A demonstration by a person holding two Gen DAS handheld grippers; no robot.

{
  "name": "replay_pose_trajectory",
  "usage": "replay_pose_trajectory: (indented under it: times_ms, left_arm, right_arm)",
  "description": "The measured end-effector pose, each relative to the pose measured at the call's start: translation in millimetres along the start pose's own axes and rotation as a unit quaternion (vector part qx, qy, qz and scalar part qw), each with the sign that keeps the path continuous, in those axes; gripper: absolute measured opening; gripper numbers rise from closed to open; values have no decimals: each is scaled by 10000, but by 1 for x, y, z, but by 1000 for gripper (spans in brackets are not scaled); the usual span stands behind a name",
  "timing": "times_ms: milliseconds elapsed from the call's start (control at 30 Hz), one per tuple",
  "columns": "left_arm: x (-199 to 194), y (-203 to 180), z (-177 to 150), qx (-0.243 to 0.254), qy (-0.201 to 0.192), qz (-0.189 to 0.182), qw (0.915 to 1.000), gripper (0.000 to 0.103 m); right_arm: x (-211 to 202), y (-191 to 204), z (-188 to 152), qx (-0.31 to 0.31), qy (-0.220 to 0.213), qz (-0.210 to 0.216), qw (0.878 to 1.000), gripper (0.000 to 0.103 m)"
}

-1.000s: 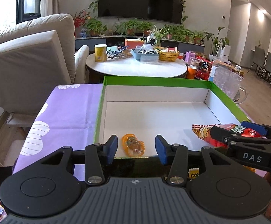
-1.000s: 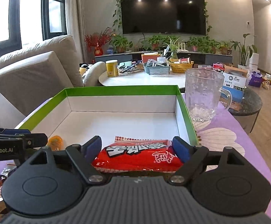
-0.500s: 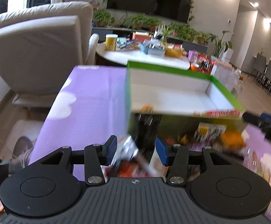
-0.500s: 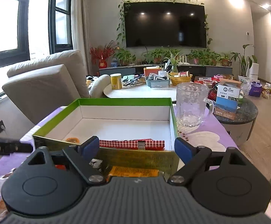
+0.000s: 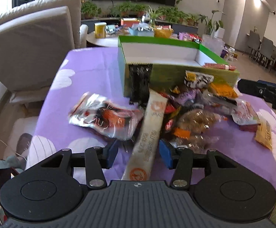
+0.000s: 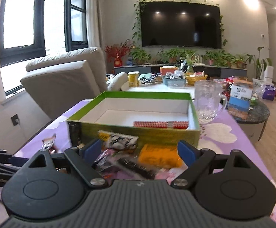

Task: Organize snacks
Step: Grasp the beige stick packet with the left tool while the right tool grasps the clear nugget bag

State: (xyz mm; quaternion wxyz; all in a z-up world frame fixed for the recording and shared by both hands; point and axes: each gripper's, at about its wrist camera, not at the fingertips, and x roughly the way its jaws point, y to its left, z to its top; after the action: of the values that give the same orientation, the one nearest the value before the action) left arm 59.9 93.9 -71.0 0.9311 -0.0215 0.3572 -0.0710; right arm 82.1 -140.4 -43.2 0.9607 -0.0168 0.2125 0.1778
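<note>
Snack heap (image 5: 200, 114) crowds worktop (image 5: 92, 79) right against near wall of green box (image 5: 175, 74); no gap between them. Long beige packet (image 5: 149, 133) juts out of heap towards the camera. Purple cloth left of box and heap lies bare. Box interior mostly open; red packet (image 6: 160, 124) at near right. Glass mug (image 6: 208, 100) stands just beside box's far right corner.

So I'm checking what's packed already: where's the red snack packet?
In the right wrist view, the red snack packet lies inside the green box, against its near wall, toward the right.
</note>
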Motion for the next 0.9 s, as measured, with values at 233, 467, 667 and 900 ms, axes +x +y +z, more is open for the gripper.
replay_pose_trajectory:
  times_ms: [233, 467, 667, 900]
  left_arm:
    - [4, -1, -11, 148, 43, 177, 9997, 45]
    - [-1, 12, -16, -196, 0, -143, 9997, 26]
    - [-18, 17, -21, -371, -77, -293, 9989, 23]
    - [-43, 16, -16, -304, -355, -193, 9987, 23]
  right_arm:
    - [-4, 22, -26, -157, 485, 799, 9955, 58]
    - [0, 34, -36, -127, 744, 1000, 9921, 58]
    - [2, 40, -39, -172, 776, 1102, 9907, 58]
    - [19, 62, -51, -613, 995, 1282, 9848, 58]
